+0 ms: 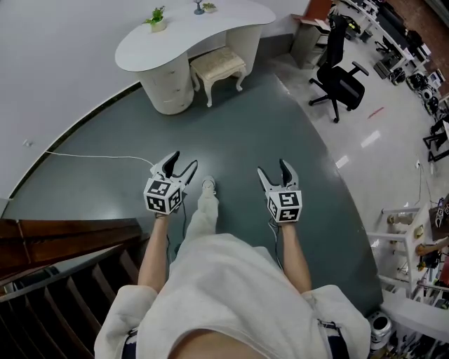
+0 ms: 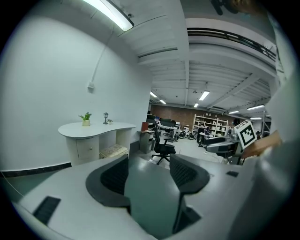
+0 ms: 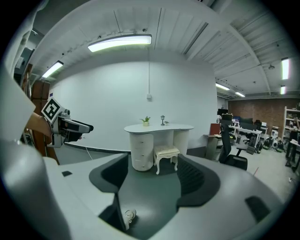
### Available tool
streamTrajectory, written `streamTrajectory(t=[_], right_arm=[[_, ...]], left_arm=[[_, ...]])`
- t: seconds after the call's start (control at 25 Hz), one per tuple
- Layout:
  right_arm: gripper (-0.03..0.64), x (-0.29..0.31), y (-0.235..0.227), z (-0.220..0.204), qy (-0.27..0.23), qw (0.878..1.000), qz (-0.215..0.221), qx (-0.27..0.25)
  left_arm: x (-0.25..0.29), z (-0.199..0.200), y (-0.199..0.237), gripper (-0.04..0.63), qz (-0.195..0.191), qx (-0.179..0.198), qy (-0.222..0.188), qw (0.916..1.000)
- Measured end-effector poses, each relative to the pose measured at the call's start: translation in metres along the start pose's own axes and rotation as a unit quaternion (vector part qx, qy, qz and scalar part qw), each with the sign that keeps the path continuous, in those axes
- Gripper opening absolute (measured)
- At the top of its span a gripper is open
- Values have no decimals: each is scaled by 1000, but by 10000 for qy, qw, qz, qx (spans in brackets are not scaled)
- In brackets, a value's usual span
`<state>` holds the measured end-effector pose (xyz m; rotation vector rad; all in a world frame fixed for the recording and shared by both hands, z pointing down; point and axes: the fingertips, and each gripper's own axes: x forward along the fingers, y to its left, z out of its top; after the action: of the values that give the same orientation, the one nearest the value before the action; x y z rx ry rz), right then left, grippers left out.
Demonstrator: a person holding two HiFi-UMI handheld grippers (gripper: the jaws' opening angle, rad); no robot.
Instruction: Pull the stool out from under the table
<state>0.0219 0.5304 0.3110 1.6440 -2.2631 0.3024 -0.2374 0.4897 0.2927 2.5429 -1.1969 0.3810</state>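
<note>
Facing: person stands on grey-green floor (image 1: pixel 280 126), front toward the white curved surface (image 1: pixel 210 28) by the wall.
Cable: white cable (image 1: pixel 91 156) lies on the floor, far left.
Plant: small potted plant (image 1: pixel 157 19) on the surface's left end.
Left gripper: left gripper (image 1: pixel 184 161) held low in front of the body, jaws spread, nothing between them.
Shoe: person's shoe (image 1: pixel 208 186) on the floor between the two grippers.
Stool: cream stool (image 1: pixel 219 64) partly tucked under the surface, just right of its drawer pedestal (image 1: pixel 168 87); well apart from both grippers.
Right gripper: right gripper (image 1: pixel 271 168) level with the left one, jaws spread, empty.
Office chair: black office chair (image 1: pixel 340 77) right of the surface, on lighter floor.
</note>
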Motion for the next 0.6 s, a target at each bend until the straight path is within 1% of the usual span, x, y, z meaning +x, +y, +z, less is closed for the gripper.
streamTrajectory(t=[0.24, 0.6], right_arm=[[304, 80, -29, 32, 189, 9997, -126, -111], [301, 197, -87, 98, 145, 9986, -494, -82]], left_arm=[[75, 28, 56, 267, -167, -116, 42, 9998], [190, 100, 141, 267, -447, -35, -55, 9990]])
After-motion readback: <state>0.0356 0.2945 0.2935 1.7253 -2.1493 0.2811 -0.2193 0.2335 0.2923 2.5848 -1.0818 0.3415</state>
